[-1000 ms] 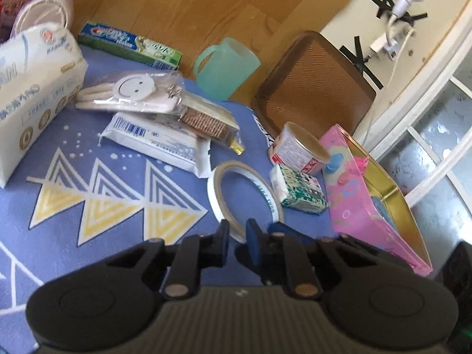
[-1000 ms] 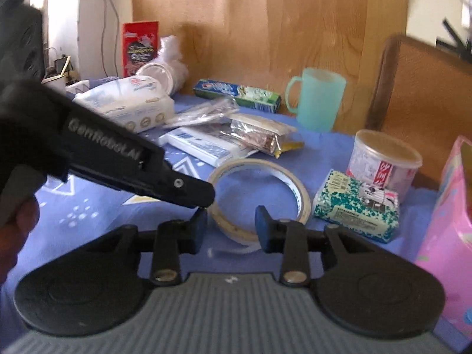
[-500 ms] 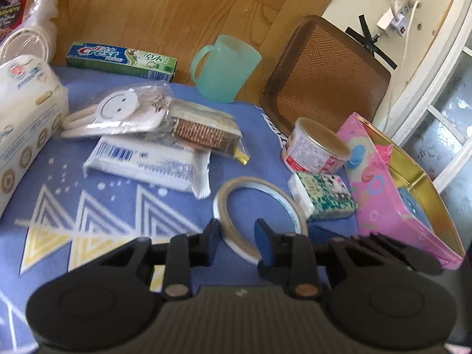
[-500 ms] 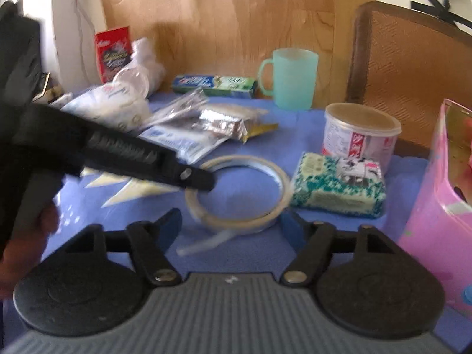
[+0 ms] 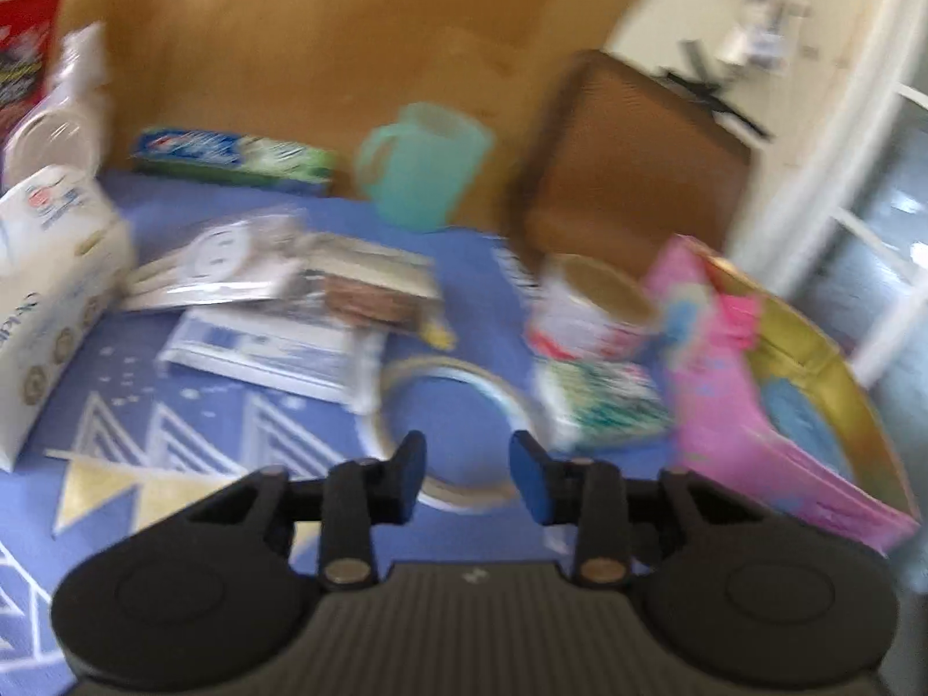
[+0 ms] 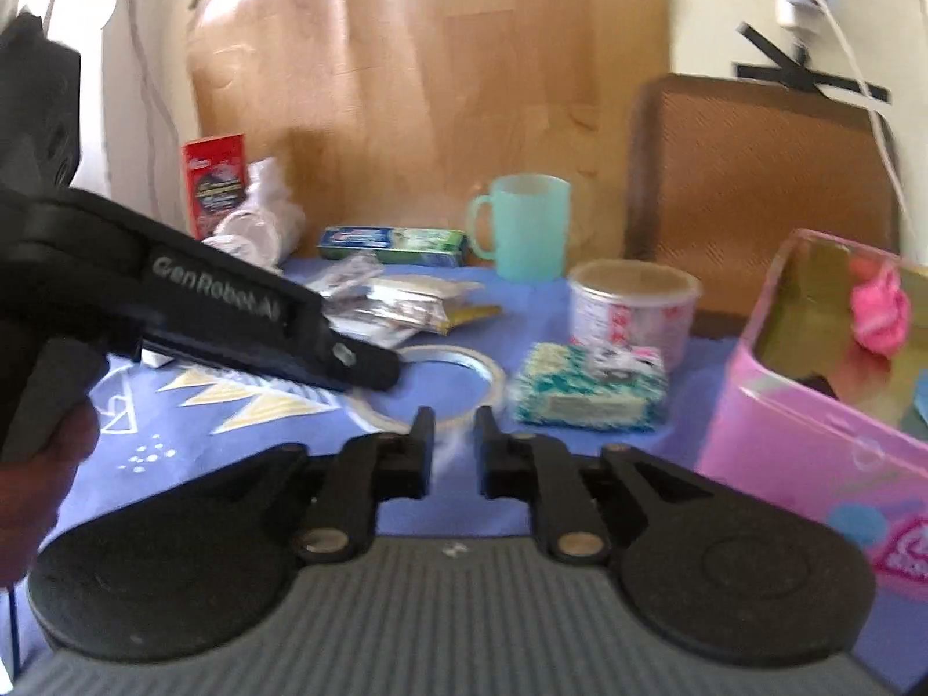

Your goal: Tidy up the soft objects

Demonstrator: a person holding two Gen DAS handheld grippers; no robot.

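A green-and-white soft tissue pack (image 5: 609,409) (image 6: 588,385) lies on the blue cloth beside a pink box (image 5: 771,406) (image 6: 823,383) with a gold lining. A pink soft thing (image 6: 878,313) lies inside the box. A large white tissue pack (image 5: 52,301) stands at the left. My left gripper (image 5: 467,461) is open and empty above a tape roll (image 5: 458,423). It shows from the side in the right wrist view (image 6: 383,371). My right gripper (image 6: 453,435) is narrowly open and empty, near the tape roll (image 6: 446,383).
A teal mug (image 5: 423,165) (image 6: 525,226), a toothpaste box (image 5: 232,156) (image 6: 394,243), a round tub (image 5: 591,307) (image 6: 632,307), several flat packets (image 5: 278,313) and a brown tray (image 5: 632,174) leaning on the wooden wall stand around. The left wrist view is blurred.
My left gripper has opened wider and its view has swung. My right gripper has narrowed from wide open and moved right, so the pink box's inside shows.
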